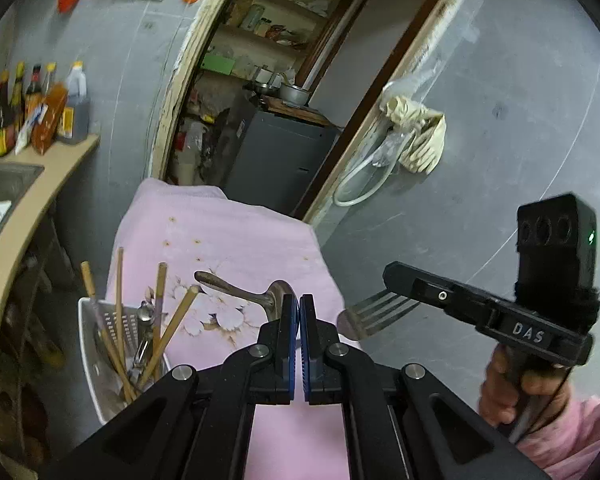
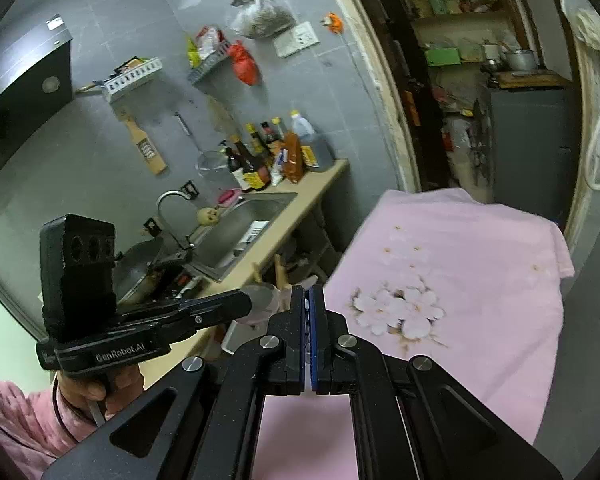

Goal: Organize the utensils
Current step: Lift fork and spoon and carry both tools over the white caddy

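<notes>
The left gripper has its blue pads pressed onto the bowl of a metal spoon, whose handle juts left above the pink floral cloth. The right gripper, seen from the left wrist with a hand on its grip, is pinched on a slotted metal spatula that sticks out toward the left gripper, above the cloth's right edge. In the right wrist view the right gripper's pads are pressed together; the spatula cannot be made out there. A white utensil basket stands just beside the cloth's left edge, holding wooden chopsticks and other metal utensils. Beyond it lie a counter with a steel sink and sauce bottles.
</notes>
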Demonstrator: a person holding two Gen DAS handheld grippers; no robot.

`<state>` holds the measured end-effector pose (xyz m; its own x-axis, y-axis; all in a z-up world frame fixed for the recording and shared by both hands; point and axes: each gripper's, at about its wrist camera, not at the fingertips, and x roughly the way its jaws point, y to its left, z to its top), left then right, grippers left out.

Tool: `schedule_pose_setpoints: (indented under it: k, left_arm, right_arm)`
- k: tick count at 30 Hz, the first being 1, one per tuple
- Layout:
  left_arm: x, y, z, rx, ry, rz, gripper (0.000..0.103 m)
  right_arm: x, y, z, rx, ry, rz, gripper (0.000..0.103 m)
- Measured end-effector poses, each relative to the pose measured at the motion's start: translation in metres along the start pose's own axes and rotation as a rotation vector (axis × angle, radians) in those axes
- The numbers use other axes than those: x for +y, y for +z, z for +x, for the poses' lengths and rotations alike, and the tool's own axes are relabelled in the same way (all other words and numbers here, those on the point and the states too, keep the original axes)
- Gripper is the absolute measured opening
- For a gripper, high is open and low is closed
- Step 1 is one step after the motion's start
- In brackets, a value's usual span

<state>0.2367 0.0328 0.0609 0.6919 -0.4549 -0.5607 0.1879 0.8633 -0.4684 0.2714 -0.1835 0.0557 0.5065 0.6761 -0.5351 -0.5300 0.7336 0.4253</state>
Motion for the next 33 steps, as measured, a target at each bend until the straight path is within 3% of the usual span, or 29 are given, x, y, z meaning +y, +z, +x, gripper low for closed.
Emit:
schedule_pose_setpoints:
  k: [7, 17, 25, 33]
  left_arm:
    - [0.013, 0.01, -0.037, 0.023, -0.068, -0.068, 0.003]
    - [0.027, 0.009, -0.088, -0.003, -0.052, -0.055, 0.003]
    - [0.061, 0.0, -0.082, 0.024, -0.097, -0.162, 0.003]
    - [0.092, -0.008, -0.054, 0.091, -0.147, -0.272, 0.003]
  right_arm:
    - [0.034, 0.016, -0.002, -0.009, 0.058, -0.013, 0.002]
    - [0.087, 0.026, 0.004, -0.013, 0.143, -0.066, 0.002]
    - [0.093, 0.016, 0.038, 0.039, 0.14, -0.033, 0.002]
    - [0.062, -0.007, 0.084, 0.105, 0.096, 0.08, 0.002]
